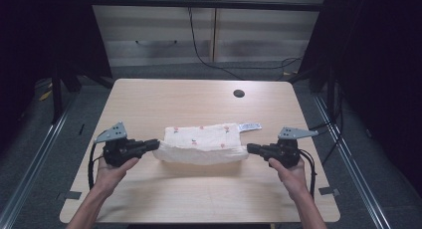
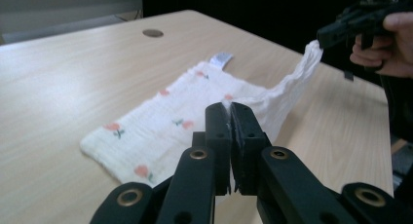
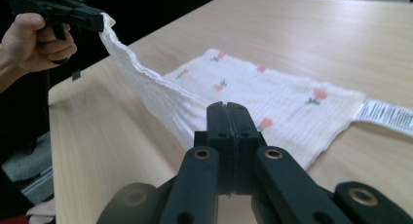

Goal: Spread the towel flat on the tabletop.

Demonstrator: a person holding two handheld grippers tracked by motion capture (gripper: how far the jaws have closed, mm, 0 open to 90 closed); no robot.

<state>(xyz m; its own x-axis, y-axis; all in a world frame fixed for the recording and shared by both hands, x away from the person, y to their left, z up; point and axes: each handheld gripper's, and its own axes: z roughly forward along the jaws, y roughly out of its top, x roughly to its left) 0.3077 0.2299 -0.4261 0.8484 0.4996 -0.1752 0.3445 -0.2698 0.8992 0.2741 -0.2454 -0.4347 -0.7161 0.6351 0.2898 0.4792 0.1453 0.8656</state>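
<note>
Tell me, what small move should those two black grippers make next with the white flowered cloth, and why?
Probably carry the lifted edge forward and lay it over the far edge. The left gripper and right gripper each pinch a near corner of the white flowered cloth, raised off the pale wooden table, so a fold looks half made.

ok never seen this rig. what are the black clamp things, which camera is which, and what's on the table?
No robot here: a person holds a two-jaw hand tool in each hand. The wide picture comes from a fixed camera above the table, showing the left gripper and right gripper. The other two pictures come from cameras riding on the grippers, looking along their black jaws, so the left gripper and right gripper fill the foreground of their own views. On the wooden table lies a white cloth printed with small red flowers, a label at its far right corner. Each gripper is shut on a near corner of the cloth, lifting that edge while the far part rests on the table.
</note>
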